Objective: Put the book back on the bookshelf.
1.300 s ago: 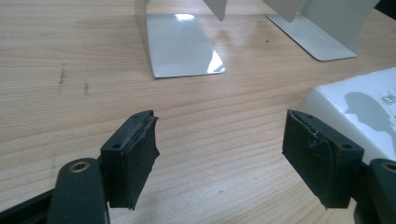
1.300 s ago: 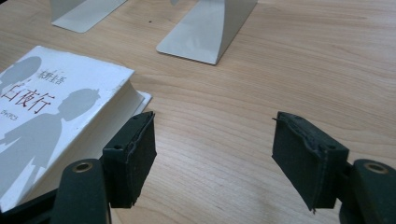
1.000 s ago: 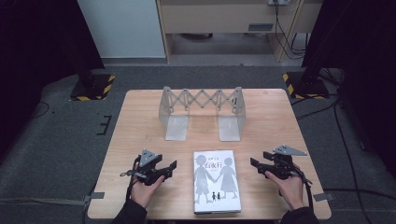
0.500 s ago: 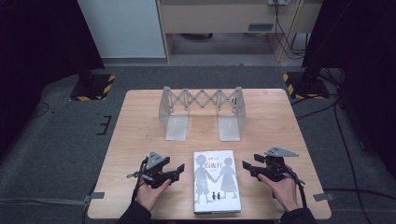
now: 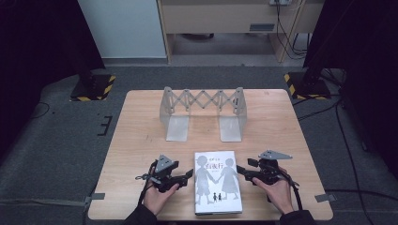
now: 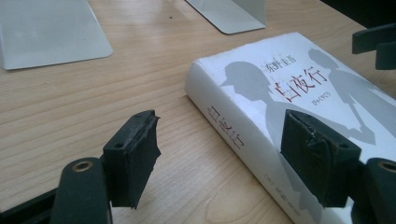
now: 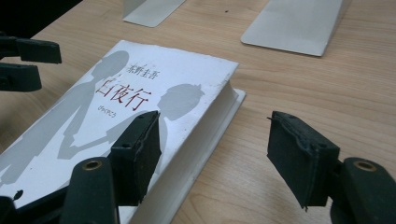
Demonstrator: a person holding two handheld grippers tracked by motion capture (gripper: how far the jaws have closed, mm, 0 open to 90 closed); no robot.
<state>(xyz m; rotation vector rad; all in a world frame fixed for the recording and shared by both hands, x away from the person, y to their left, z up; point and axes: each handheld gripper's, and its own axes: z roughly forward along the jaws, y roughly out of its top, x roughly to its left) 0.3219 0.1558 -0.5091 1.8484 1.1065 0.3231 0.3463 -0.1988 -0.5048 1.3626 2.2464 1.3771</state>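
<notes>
While lying flat, white book reads 白夜行 | left hand-held gripper open | right hand-held gripper open

A thick white book lies flat, cover up, at the table's near edge.

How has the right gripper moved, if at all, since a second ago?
Yes. The right gripper has moved in toward the book's right edge, jaws open.

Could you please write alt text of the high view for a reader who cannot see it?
A white book lies flat near the front edge of a wooden table, between the left claw and the right claw, each held in one hand and open beside the book. Behind it stands a metal expanding book rack.
</notes>
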